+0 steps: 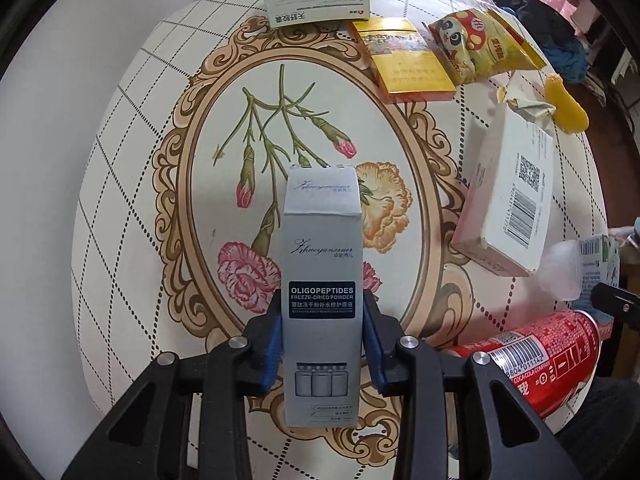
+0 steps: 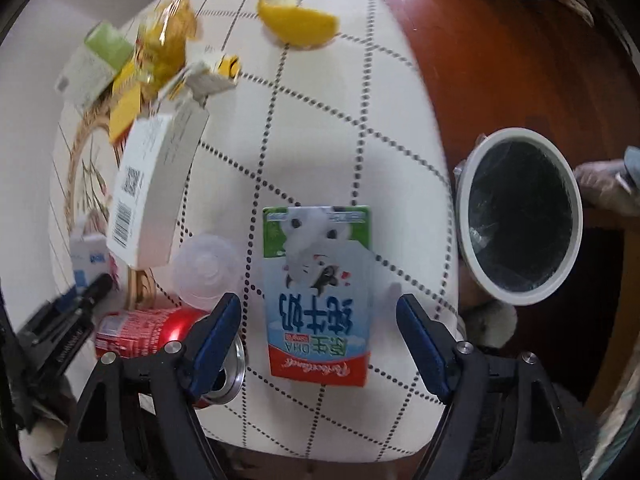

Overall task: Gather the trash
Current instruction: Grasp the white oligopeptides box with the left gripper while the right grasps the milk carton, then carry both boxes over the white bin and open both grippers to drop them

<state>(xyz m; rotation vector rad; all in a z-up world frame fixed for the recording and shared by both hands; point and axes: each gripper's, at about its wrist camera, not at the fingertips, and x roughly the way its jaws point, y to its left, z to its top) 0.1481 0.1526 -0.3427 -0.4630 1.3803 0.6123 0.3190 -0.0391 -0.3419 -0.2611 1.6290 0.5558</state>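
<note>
Nearest: our left gripper (image 1: 323, 344), pads clamped on the grey powder box (image 1: 322, 280), held above the flowered tablecloth (image 1: 132, 160). Our right gripper (image 2: 320, 340), fingers spread wide, nothing between them, straddles the milk carton (image 2: 318, 300) lying flat near the table edge.

Beside: red cola can (image 2: 160, 330) on its side, just by the right gripper's left finger; clear plastic lid (image 2: 206, 268).

Middle: white barcode box (image 1: 516, 208); lined bin (image 2: 524, 216) on the floor, off the table's right.

Far: orange box (image 1: 408, 64), panda snack bag (image 1: 480, 48), yellow peel (image 2: 298, 20).

Risks, as we judge: closing could nudge the can rolling; the flat carton may slip.
</note>
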